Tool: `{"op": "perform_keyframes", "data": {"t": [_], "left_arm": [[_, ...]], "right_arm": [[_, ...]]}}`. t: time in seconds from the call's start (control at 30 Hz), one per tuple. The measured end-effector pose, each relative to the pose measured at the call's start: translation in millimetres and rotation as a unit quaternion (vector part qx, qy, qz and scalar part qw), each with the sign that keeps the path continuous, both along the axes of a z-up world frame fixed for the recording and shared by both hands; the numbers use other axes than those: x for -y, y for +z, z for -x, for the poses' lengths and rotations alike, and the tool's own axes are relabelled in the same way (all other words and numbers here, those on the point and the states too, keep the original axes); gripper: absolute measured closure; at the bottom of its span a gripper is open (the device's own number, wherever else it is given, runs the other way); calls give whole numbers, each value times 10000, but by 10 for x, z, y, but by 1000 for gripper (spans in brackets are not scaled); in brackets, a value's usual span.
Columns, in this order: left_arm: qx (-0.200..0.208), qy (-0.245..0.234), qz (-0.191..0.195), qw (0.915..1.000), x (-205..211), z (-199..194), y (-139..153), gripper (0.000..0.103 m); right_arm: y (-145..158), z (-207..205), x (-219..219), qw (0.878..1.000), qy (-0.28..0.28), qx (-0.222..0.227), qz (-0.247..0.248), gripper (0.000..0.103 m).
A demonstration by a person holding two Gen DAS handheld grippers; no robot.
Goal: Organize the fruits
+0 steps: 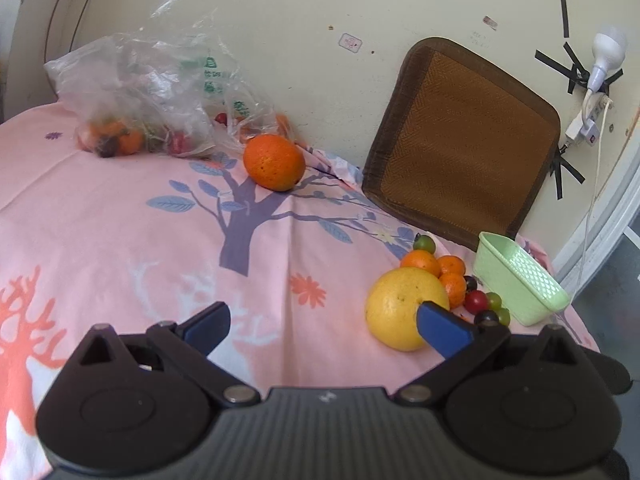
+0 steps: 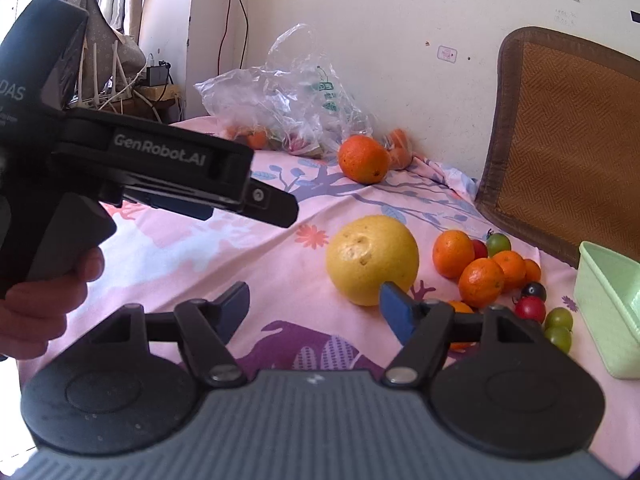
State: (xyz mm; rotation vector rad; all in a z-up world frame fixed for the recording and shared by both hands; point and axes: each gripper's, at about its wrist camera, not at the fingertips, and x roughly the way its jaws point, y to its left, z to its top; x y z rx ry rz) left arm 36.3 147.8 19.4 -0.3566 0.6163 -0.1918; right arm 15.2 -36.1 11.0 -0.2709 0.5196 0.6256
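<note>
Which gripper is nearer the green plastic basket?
Right. The right gripper hangs open beside the basket; the left gripper, also open, sits further away, across the big yellow citrus.

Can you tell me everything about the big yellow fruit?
The big yellow fruit is round, dimpled like citrus peel, with a puckered dent facing the right wrist camera. It looks whole and unpeeled. It sits on the pink patterned cloth, just left of a cluster of small oranges; in the left wrist view it seems to touch them. No gripper holds it.
</note>
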Motion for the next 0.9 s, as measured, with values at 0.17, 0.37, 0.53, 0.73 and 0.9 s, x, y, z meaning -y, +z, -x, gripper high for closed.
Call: {"op": "perform_keyframes", "data": {"t": [0.17, 0.37, 0.53, 0.73, 0.9], "left_arm": [[0, -366, -162, 9992, 210, -315, 49, 0], [-251, -966, -323, 9945, 482, -596, 12, 16], [-509, -1334, 242, 9895, 501, -614, -46, 40], [-76, -1607, -56, 9870, 986, -518, 344, 41], [406, -2204, -49, 9746, 1857, -779, 620, 41]], "right_arm": [[-36, -148, -24, 9996, -213, 71, 157, 29], [-90, -376, -17, 9992, -292, 69, 245, 29], [-221, -548, -24, 9990, -397, -71, 194, 36], [15, -314, 398, 9946, -869, 455, -325, 36], [259, -379, 1135, 9785, -1696, 1125, -324, 36]]}}
